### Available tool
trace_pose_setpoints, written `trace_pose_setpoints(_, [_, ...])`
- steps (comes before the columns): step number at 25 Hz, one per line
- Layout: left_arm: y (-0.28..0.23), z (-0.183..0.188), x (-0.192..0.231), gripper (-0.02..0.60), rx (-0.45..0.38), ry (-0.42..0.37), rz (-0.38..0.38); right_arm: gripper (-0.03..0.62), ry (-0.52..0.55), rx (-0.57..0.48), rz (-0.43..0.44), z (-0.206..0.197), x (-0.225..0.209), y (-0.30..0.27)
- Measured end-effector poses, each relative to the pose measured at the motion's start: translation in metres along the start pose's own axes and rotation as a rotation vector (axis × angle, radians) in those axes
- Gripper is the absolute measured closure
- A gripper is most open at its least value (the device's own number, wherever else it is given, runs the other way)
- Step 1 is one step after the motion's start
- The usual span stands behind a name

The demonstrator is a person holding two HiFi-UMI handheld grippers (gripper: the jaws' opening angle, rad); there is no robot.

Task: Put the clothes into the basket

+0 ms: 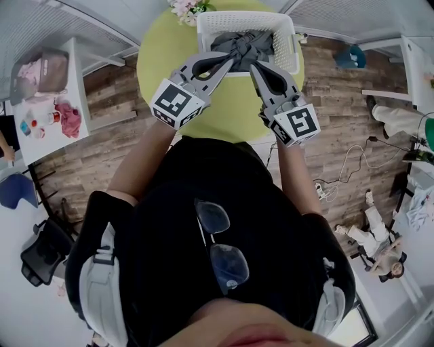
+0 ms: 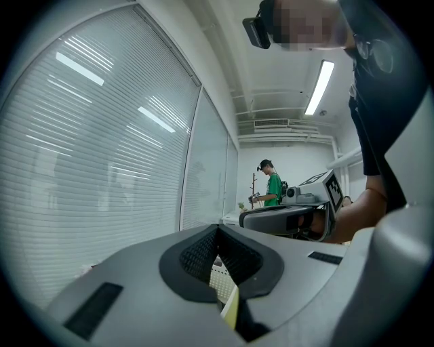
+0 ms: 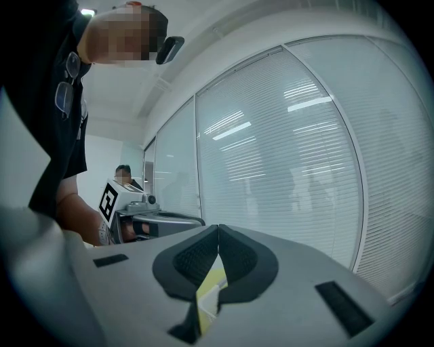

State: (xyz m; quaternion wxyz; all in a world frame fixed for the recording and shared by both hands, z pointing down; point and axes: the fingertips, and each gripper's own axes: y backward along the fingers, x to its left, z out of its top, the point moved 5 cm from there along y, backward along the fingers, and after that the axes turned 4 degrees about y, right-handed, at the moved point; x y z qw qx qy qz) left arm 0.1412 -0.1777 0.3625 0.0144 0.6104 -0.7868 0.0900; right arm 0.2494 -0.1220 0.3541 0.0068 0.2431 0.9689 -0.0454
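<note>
L gripper [image 2: 218,229]: clenched shut, black pads pressed tog. at the tips, nothing held. Held out level, tip over the near rim of the basket [image 1: 290,42].

R gripper [image 3: 218,229]: same, squeezed shut, empty. Tip just beside the L one, also at the near rim. Both tips close over the clothes [image 1: 243,46]. Touching them or not: can't tell.

Basket: white, w/ small holes in the walls, sitting at the far edge of the table [image 1: 159,64]. Inside: grey clothes, bunched up in a heap, filling the middle.

Table: round, yellow-green. Flowers [image 1: 186,8] at its far edge, just left of the basket. Thru the small gap under the shut pads, in both gripper views: a bit of white basket wall and yellow table.

Further out:
- Bare arms and a black shirt behind the grippers, w/ glasses [image 1: 220,247] hanging on the front.
- Wood floor [image 1: 102,156] all round the table.
- White desk [image 1: 76,74] at left, w/ a red cloth [image 1: 68,118] and pink stuff on top.
- Black chair [image 1: 41,254] at bottom left.
- White cable [image 1: 346,162] on the floor at right.
- Big window blinds [image 2: 88,149] in both gripper views.
- Far off in the L gripper view: a person in a green top [image 2: 273,190], standing.
</note>
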Motion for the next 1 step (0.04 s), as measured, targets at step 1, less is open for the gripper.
trace_pose_setpoints(1, [0.0004,-0.0002,0.0000,0.572,0.000,-0.001,-0.001,0.569,0.001,-0.001,0.000,0.0000,0.0004,-0.0002])
